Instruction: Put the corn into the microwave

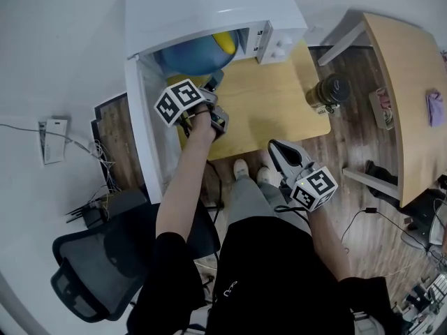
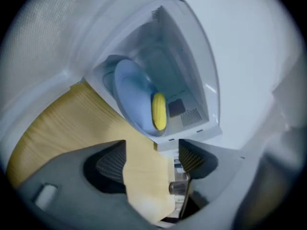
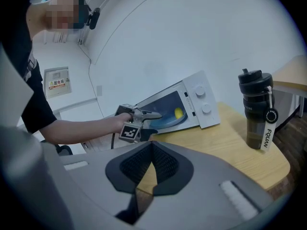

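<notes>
A yellow corn cob (image 1: 225,42) lies on a blue plate (image 1: 192,54) inside the white microwave (image 1: 209,5), whose door (image 1: 149,131) hangs open to the left. In the left gripper view the corn (image 2: 159,110) rests at the plate's (image 2: 132,97) front edge. My left gripper (image 1: 213,86) is just outside the opening, open, with only tabletop showing between its jaws (image 2: 151,159). My right gripper (image 1: 276,147) hangs low before the table's front edge, shut and empty (image 3: 152,152). The right gripper view shows the corn (image 3: 178,113) and the left gripper (image 3: 154,121).
A dark drinking bottle (image 1: 328,93) stands at the right end of the small wooden table (image 1: 279,110). A second wooden table (image 1: 405,82) runs along the right. A black office chair (image 1: 98,271) sits at lower left, with cables on the floor.
</notes>
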{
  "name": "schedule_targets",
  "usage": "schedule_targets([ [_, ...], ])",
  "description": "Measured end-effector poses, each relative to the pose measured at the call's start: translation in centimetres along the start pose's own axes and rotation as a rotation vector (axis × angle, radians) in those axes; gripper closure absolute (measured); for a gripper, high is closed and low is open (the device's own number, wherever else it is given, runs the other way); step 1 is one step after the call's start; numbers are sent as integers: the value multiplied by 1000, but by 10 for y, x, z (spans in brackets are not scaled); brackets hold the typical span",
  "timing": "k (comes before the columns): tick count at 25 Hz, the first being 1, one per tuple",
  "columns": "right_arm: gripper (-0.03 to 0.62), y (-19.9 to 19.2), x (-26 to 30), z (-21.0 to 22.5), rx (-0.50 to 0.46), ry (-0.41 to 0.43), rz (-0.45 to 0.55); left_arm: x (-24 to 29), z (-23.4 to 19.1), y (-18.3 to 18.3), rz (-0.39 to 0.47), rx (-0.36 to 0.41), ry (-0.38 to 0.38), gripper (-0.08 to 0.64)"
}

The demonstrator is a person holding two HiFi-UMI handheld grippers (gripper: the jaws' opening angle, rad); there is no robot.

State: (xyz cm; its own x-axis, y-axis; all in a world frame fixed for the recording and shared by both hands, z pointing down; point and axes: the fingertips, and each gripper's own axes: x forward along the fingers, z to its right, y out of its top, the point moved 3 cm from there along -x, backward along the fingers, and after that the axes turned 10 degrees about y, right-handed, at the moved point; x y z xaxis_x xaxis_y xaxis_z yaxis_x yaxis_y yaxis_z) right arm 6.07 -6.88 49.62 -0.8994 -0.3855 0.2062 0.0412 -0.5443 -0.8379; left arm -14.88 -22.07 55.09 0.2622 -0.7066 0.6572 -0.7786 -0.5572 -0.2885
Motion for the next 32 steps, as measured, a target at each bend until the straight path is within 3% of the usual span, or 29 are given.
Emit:
schedule_targets([
  [4, 586, 12, -3, -2, -23, 10, 22, -41, 36, -36, -12, 169, -131, 557],
  [8, 586, 39, -10, 3, -70, -18, 73, -98, 90, -79, -31, 313, -282, 558],
  [11, 586, 68, -20, 5, -131, -62, 130, -155, 130, -93, 91, 501, -352, 558],
  [15, 586, 105, -30, -1, -232, -109, 171, -211, 148, -92, 369, 786, -229, 558],
  [18, 586, 119, -31, -13, -282, -118, 189, -240, 146, -93, 603, 918, -130, 558],
  [20, 586, 118, -31, -22, -300, -116, 197, -253, 135, -96, 707, 931, -78, 558],
  [23, 586, 110, -31, -31, -316, -135, 187, -264, 108, -104, 798, 923, 45, 559],
  [28, 586, 96, -27, -47, -326, -96, 153, -293, 68, -124, 846, 811, 183, 559],
  [32, 586, 95, -24, -54, -349, -79, 137, -314, 56, -128, 880, 765, 207, 560],
])
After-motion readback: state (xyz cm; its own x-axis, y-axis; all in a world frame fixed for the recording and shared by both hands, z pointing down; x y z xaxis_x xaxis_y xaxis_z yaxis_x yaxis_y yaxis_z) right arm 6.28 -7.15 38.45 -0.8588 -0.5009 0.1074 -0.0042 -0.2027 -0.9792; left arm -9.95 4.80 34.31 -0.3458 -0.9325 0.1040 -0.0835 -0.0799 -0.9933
